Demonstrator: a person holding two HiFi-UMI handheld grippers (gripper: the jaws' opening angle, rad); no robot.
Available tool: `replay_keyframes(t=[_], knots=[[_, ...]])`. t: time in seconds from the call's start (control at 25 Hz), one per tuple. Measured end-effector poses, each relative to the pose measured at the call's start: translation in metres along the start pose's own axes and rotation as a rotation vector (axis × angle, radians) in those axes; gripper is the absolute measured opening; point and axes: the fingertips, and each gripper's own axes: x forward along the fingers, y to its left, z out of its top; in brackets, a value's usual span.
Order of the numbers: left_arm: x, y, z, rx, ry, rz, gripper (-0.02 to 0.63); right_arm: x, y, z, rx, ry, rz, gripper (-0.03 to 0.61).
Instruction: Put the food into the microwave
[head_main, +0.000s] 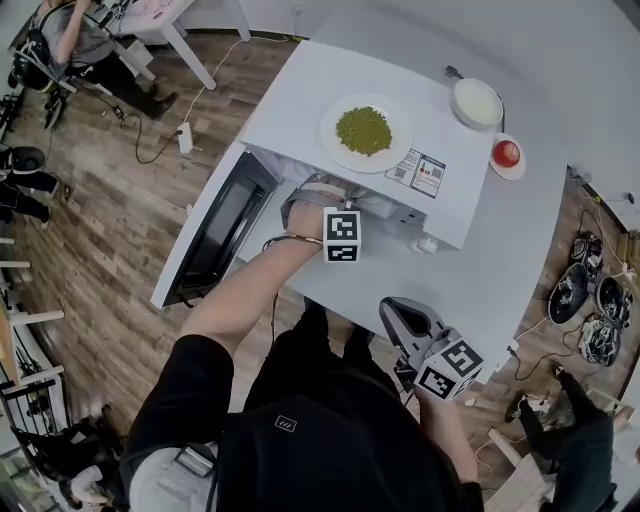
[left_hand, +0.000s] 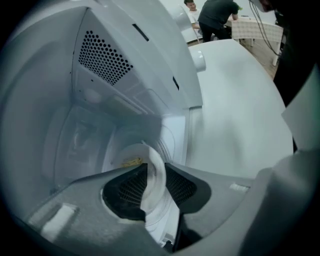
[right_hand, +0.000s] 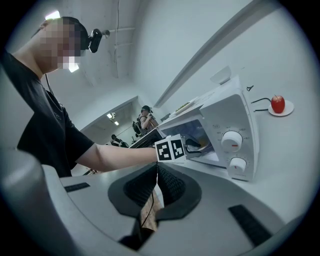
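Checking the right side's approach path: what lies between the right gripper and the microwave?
Only bare white table, in the head view, separates the right gripper from the microwave.

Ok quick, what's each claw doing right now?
Left claw: open, rim of the plate between its jaws, inside the microwave.
Right claw: closed, holding nothing.

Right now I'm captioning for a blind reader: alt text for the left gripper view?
A white plate with yellowish food sits inside the microwave, its rim between the left tool's parted jaws. A perforated vent is upper left; the white table lies outside at right.
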Motion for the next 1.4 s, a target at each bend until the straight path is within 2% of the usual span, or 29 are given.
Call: replay_keyframes(t=[0.12, 0.24, 0.64, 0.8, 0.96, 1.12, 1.28, 1.4], knots=[[-0.005, -0.003, 0.001, 0.008, 0.018, -0.067, 0.147, -0.004, 0.001, 0.003, 0.003, -0.014, -0.001, 0.015], [-0.012, -0.006, 0.0, 0.036, 0.039, -0.11, 0.149, -0.006, 0.002, 0.004, 0.005, -0.02, 0.0, 0.015], [-0.006, 0.001, -0.002, 0.06, 0.047, -0.04, 0.116, -0.012, 0.003, 0.0, 0.008, -0.016, 0.003, 0.015], [-0.006, 0.003, -0.009, 0.018, 0.06, -0.02, 0.112, -0.018, 0.004, -0.002, 0.01, -0.014, -0.007, 0.015], [-0.033, -0.011, -0.004, -0.01, 0.027, -0.009, 0.112, -0.024, 0.009, 0.0, -0.003, -0.017, 0.014, 0.015], [-0.078, -0.03, 0.004, -0.124, -0.022, 0.024, 0.112, -0.029, 0.018, 0.006, -0.033, -0.014, 0.049, 0.015], [-0.118, -0.06, 0.019, -0.23, -0.054, 0.018, 0.109, -0.037, 0.032, 0.005, -0.075, 0.003, 0.113, 0.015], [-0.146, -0.072, 0.032, -0.352, -0.092, 0.012, 0.107, -0.042, 0.044, -0.001, -0.099, 0.021, 0.178, 0.015]])
